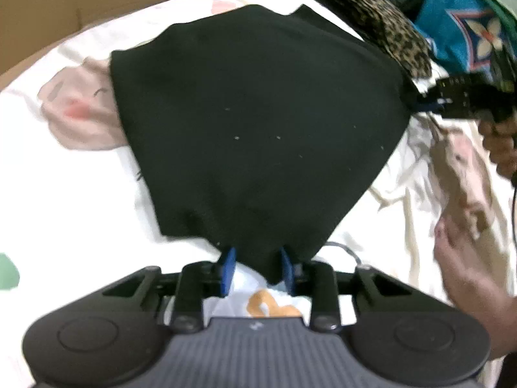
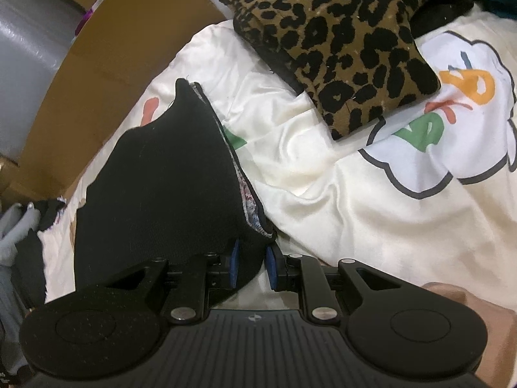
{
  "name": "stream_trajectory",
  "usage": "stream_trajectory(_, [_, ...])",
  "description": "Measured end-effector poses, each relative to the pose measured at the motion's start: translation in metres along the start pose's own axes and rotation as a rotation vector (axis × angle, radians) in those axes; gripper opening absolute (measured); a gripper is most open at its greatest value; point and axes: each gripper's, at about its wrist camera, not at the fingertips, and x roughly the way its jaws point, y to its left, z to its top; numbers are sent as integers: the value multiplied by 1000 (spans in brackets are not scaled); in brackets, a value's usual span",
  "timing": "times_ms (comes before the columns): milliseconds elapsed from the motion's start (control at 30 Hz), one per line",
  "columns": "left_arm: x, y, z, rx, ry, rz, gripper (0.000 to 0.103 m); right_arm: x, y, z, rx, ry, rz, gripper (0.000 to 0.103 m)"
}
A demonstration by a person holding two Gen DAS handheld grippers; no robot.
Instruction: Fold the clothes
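Left gripper [image 1: 258,266]: jaws narrow, black cloth [image 1: 258,123] corner between blue pads, no clear pinch.
Black cloth: spread flat on white bedsheet [image 1: 80,200].
Right gripper [image 2: 253,263]: clamped on cloth's other corner.
Leopard garment [image 2: 336,42]: folded, beyond.

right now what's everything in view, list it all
black garment: 1, black, spread on the bedsheet, corners between both grippers' pads
leopard-print garment: 1, brown and black, folded, far side of the bedsheet
teal printed garment: 1, teal, in the pile beyond the leopard one
bedsheet: 1, cream with cartoon prints, under everything
cardboard: brown, beyond the sheet's edge
left hand-held gripper: black, blue pads
right hand-held gripper: black, blue pads
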Motion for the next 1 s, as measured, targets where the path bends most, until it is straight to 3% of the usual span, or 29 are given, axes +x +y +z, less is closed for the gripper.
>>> stream_trajectory(100, [-10, 5, 5, -46, -2, -10, 30, -2, -2, 0, 38, -17, 24, 11])
stream_trajectory(267, [-15, 8, 16, -135, 15, -35, 31, -20, -6, -4, 89, -80, 71, 9])
stream_trajectory(467, [-10, 11, 20, -241, 61, -63, 31, -16, -22, -14, 189, -70, 110, 25])
stream_trajectory(500, [-10, 12, 19, -257, 67, -66, 31, -12, -26, -16, 216, -62, 136, 35])
stream_trajectory(567, [-11, 12, 20, -282, 78, -66, 33, -5, -33, -19, 271, -50, 184, 43])
stream_trajectory(767, [-5, 3, 21, -272, 83, -62, 38, 8, -46, -24, 378, -71, 268, 44])
stream_trajectory(1000, [6, 8, 11, -298, 110, -63, 42, 9, -40, -12, 378, -125, 248, 42])
